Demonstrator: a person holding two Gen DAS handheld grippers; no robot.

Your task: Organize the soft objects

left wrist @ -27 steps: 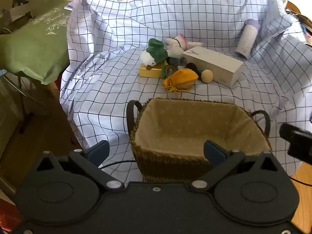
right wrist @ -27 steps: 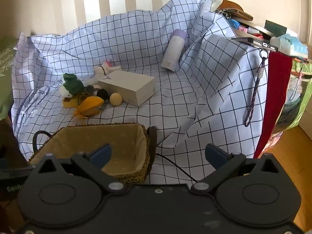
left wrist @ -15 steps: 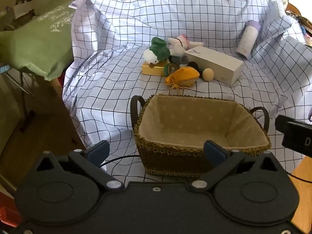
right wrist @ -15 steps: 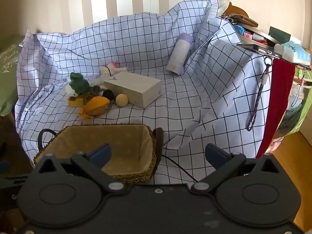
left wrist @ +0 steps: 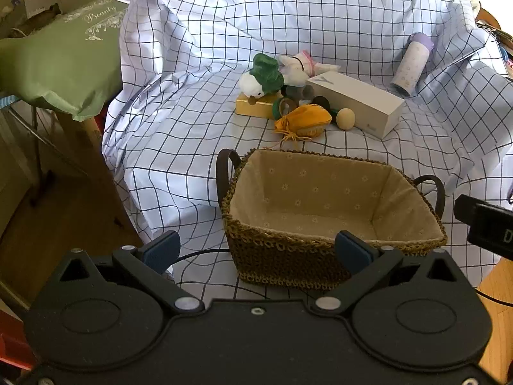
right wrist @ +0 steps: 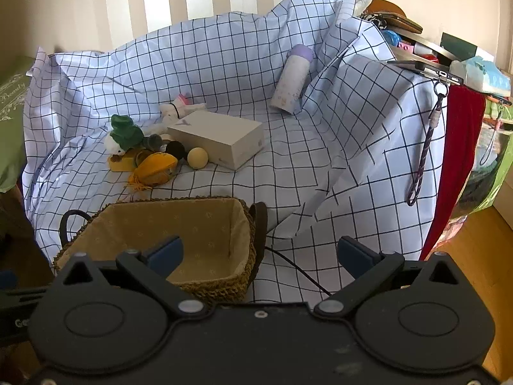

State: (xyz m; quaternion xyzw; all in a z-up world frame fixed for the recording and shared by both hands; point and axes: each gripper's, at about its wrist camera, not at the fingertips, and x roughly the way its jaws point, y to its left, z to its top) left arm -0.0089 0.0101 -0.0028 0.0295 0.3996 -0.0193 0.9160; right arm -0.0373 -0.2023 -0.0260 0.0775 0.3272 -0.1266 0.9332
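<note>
A woven basket (left wrist: 282, 253) with beige lining sits empty at the near edge of a checked cloth; it also shows in the right wrist view (right wrist: 221, 285). Behind it lie a green-and-white plush (left wrist: 263, 78), a white-and-pink plush (left wrist: 296, 67) and an orange pouch (left wrist: 304, 120), seen again in the right wrist view as the green plush (right wrist: 123, 134) and the pouch (right wrist: 155, 168). My left gripper (left wrist: 256, 250) is open and empty, in front of the basket. My right gripper (right wrist: 259, 255) is open and empty, at the basket's right end.
Hard items lie among the plush: a white box (left wrist: 356, 104), a gold box (left wrist: 255, 106), a beige ball (left wrist: 345, 118), a purple-capped bottle (left wrist: 412, 64). A green cushion (left wrist: 61, 51) is at left. Shelf clutter and a red cloth (right wrist: 455, 147) are at right.
Both grippers have pulled back and risen a little, so the basket and the pile sit higher and farther in view. Both stay open. No object has moved.
</note>
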